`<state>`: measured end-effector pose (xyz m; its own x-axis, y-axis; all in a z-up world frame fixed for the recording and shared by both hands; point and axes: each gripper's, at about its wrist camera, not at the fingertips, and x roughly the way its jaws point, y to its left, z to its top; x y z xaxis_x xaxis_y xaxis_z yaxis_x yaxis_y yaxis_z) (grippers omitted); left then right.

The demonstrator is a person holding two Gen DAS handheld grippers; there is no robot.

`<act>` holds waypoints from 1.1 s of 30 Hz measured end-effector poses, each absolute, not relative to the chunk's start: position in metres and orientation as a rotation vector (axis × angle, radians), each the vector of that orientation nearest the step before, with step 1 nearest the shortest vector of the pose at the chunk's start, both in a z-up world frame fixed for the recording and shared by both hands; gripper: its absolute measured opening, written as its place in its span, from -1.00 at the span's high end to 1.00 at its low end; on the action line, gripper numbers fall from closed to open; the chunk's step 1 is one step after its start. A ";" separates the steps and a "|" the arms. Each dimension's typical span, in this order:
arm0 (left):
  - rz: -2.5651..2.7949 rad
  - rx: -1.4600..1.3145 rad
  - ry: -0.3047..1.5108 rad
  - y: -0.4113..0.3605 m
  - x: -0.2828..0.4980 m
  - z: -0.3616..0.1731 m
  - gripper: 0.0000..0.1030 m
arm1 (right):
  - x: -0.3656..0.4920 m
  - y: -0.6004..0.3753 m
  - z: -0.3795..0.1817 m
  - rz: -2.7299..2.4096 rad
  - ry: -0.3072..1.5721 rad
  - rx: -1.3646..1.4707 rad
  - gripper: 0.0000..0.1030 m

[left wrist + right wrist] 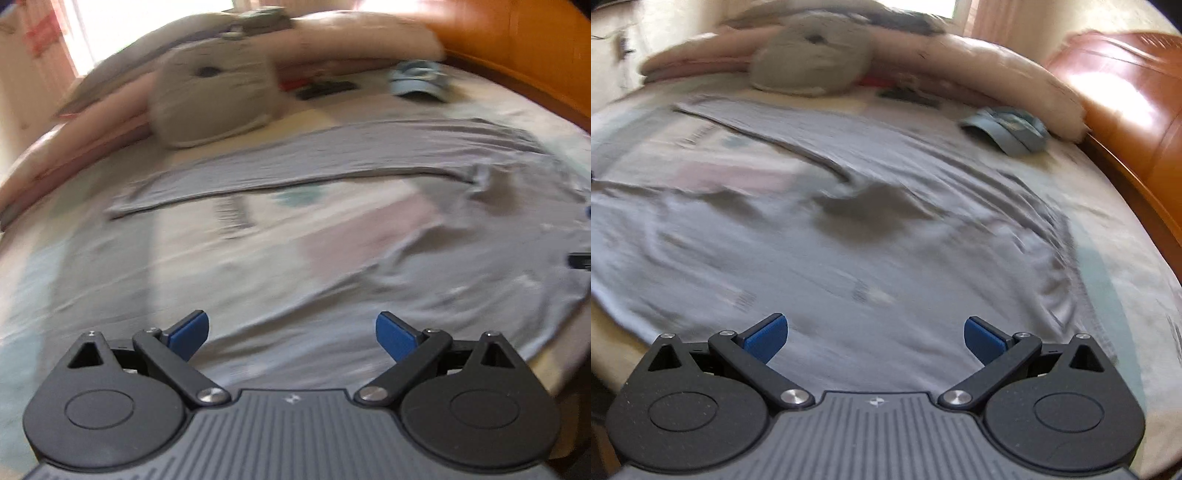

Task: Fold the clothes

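I note both my left gripper [291, 334] and right gripper [875, 338] released, empty, above the grey shirt [849, 266] spread at the bed's [92, 266] near edge.

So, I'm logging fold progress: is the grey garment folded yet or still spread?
Spread, not folded: the grey garment lies open and wrinkled across the bed, one long part stretched flat, no neat stack. Both jaws open, empty.
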<state>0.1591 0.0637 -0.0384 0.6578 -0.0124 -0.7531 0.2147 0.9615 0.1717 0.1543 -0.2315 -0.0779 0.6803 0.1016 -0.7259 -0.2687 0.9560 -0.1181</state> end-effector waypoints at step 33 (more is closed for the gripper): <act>-0.146 0.057 0.892 0.009 0.138 -0.097 -0.98 | 0.150 -0.353 -0.102 0.024 0.788 -0.031 -1.00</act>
